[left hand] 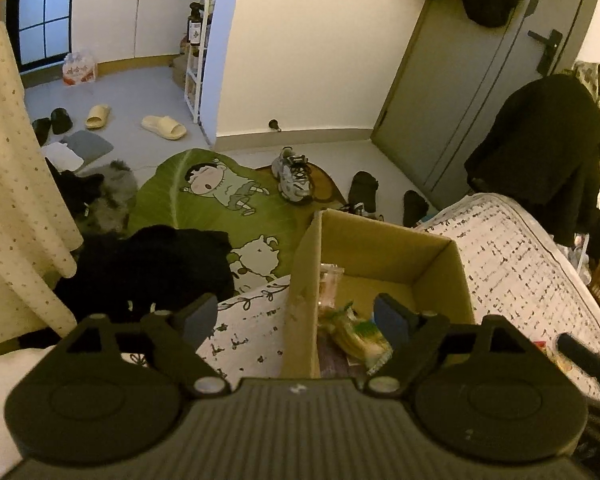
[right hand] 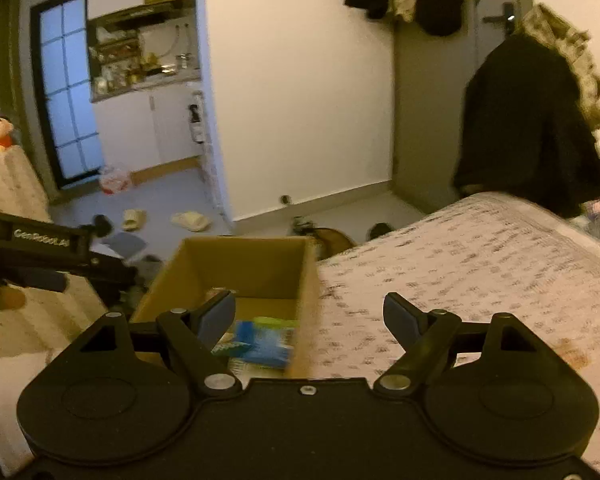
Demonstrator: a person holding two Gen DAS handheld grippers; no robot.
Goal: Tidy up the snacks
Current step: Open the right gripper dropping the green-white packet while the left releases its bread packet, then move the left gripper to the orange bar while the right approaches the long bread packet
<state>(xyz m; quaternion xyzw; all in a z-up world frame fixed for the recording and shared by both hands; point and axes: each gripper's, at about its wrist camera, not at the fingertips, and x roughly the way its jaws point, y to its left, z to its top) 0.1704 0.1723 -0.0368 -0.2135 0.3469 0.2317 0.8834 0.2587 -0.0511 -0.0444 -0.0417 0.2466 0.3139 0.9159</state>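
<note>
An open cardboard box (left hand: 440, 264) stands on the patterned bed cover, also in the right wrist view (right hand: 260, 264). Inside lie a green-and-yellow snack pack (left hand: 356, 330), a clear pinkish packet (left hand: 330, 280) and a blue snack pack (right hand: 264, 342). My left gripper (left hand: 296, 314) is open and empty, straddling the box's left wall. My right gripper (right hand: 310, 314) is open and empty, straddling the box's right wall. The left gripper's body shows in the right wrist view (right hand: 40, 256) at the left; a dark part of the right gripper (left hand: 588, 356) shows in the left wrist view.
The bed cover (right hand: 480, 264) spreads right of the box. On the floor lie a green cartoon rug (left hand: 204, 196), a sneaker (left hand: 294, 174), slippers (left hand: 164, 126) and dark clothes (left hand: 152, 268). A dark coat (left hand: 540, 152) hangs beside the grey door (left hand: 452, 92).
</note>
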